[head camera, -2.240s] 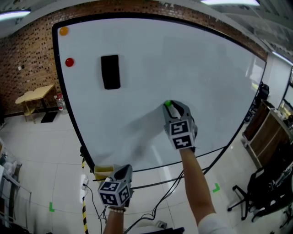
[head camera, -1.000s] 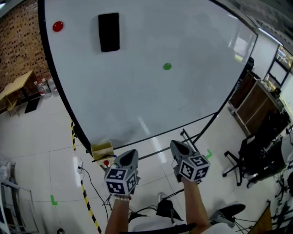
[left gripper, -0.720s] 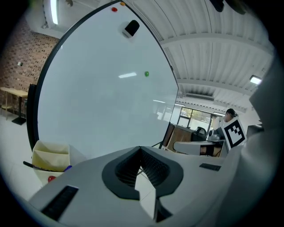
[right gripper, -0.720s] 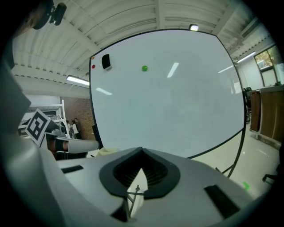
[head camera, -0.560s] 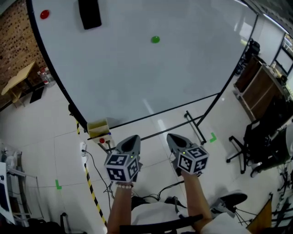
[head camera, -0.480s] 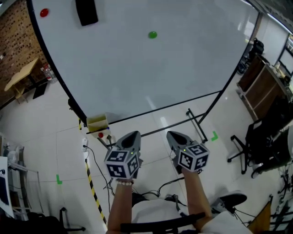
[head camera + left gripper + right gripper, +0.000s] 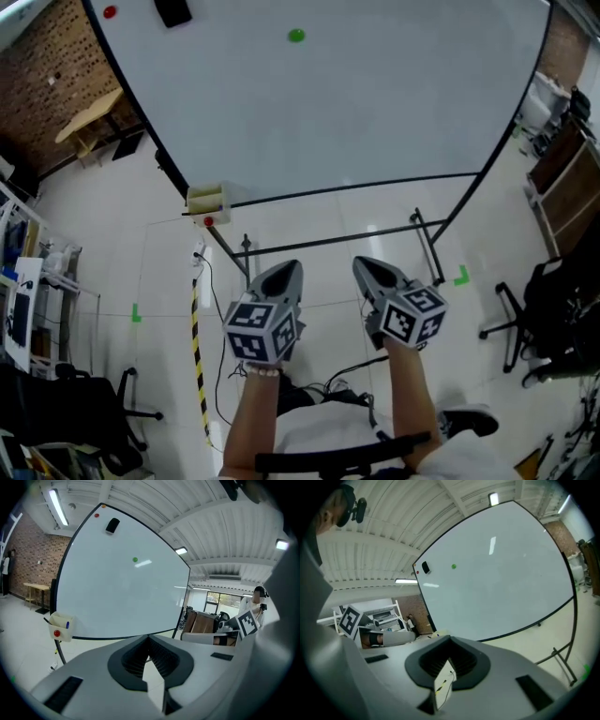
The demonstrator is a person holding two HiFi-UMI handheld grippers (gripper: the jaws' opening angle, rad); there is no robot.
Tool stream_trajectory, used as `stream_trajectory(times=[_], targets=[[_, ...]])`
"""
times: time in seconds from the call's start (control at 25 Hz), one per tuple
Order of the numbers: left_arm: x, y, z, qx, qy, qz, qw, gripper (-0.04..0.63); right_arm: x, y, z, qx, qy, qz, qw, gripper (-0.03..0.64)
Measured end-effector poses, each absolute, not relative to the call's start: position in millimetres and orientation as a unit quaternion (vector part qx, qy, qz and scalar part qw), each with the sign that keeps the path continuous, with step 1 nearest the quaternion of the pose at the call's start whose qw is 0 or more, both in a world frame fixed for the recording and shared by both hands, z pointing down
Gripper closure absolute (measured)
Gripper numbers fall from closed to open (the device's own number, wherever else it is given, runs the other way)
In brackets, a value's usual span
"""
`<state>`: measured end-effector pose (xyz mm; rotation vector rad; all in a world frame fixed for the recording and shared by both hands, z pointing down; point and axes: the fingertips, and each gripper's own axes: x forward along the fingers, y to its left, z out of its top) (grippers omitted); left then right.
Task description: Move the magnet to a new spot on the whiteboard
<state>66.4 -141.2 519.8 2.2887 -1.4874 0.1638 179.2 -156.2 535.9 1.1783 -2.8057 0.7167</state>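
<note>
The green magnet sticks on the whiteboard, alone near its middle; it also shows in the left gripper view and in the right gripper view. A red magnet and a black eraser sit at the board's upper left. My left gripper and right gripper hang side by side low over the floor, well back from the board. Both are shut with nothing between their jaws. The left gripper and the right gripper each show their tips meeting.
A yellow tray hangs at the board's lower left corner. The board's stand legs reach out over the tiled floor. A black-yellow striped strip and cables lie on the floor. Office chairs stand at the right, a wooden table at the left.
The right gripper was on the green magnet at the board; it has let go and pulled back down beside the left one. The board has receded toward the top of the view.
</note>
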Motion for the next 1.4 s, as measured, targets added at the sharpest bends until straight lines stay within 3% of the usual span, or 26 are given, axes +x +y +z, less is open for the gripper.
stream_trajectory(times=[0.44,0.92,1.16,1.4], targets=[[74.3,-92.1,519.3,0.822,-0.529,0.083,0.196,0.598,177.2,-107.7,516.3,0.35,-0.899,0.255,-0.071,0.611],[-4.7,-78.0,491.3,0.831,-0.523,0.053,0.183,0.597,124.9,-81.6,487.9,0.418,-0.889,0.181,-0.039,0.612],[-6.7,-68.7,478.2,0.851,-0.492,0.033,0.178,0.597,125.0,-61.2,466.2,0.486,-0.868,0.104,0.011,0.612],[-6.3,-54.3,474.6,0.86,-0.48,0.015,0.176,0.598,128.3,-40.1,463.9,0.497,-0.862,0.102,0.015,0.612]])
